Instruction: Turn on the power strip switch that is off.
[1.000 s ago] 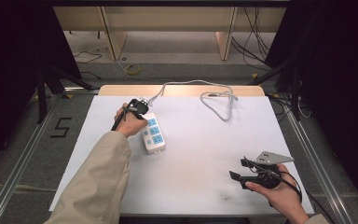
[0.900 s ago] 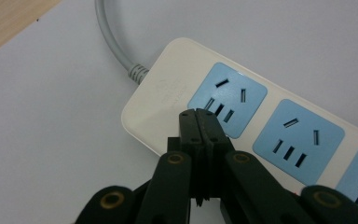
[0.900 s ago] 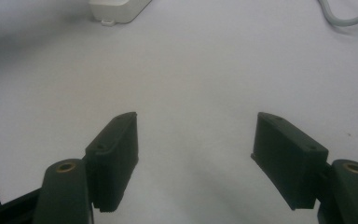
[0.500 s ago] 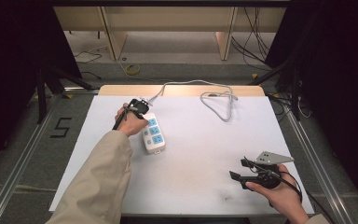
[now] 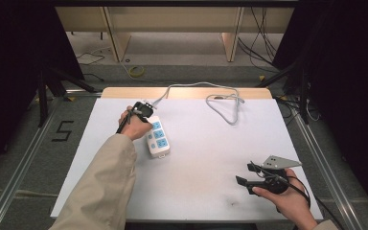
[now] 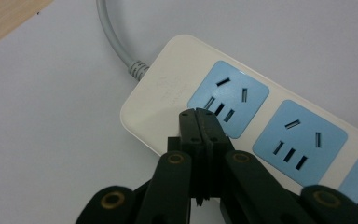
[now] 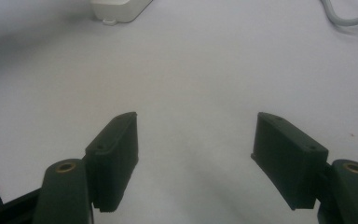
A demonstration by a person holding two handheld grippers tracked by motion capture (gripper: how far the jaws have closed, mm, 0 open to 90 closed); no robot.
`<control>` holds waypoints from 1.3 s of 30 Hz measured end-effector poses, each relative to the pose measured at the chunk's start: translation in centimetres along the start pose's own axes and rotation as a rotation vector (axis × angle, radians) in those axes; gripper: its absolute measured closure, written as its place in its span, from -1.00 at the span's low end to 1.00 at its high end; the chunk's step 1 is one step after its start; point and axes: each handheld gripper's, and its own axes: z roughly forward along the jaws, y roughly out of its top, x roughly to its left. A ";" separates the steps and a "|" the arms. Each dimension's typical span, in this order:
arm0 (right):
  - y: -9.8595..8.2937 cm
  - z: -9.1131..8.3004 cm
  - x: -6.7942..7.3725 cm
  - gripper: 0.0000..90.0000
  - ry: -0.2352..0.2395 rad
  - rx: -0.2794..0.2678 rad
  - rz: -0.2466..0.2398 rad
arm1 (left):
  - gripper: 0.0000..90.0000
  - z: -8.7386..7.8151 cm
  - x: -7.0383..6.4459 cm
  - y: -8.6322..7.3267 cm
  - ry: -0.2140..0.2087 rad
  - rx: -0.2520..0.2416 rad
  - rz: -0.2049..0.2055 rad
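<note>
High view: a white table [image 5: 211, 158] carries a white power strip [image 5: 157, 137] with three blue socket faces, lying left of centre, its long axis running roughly away from the person. A grey cable [image 5: 191, 88] leaves the strip's far end, runs along the table's far edge and ends in a loose loop at the far right of centre. The left gripper [image 5: 141, 109] is held by the left hand [image 5: 133, 125] at the strip's far end, directly beside the cable exit; the beige sleeve [image 5: 103, 187] comes in from the bottom edge. The right gripper [image 5: 247, 176], held in the right hand [image 5: 280, 191], sits near the table's near right corner, well apart from the strip, with its grey three-cornered plate uppermost. Left gripper view: the jaws are pressed fully together with nothing between them, the tips over the strip's body beside the first blue socket face [image 6: 228, 99], close to the cable's strain relief; actual contact with the casing cannot be confirmed. Right gripper view: the jaws stand wide apart and empty above bare table surface; the strip's near end [image 7: 120, 10] appears at the top left, a stretch of cable at the top right.
</note>
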 end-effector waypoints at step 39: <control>0.1 0.1 0.0 -0.30 0.001 -0.004 0.000 | 0.83 -1.4 0.4 -0.6 -0.016 -0.089 0.023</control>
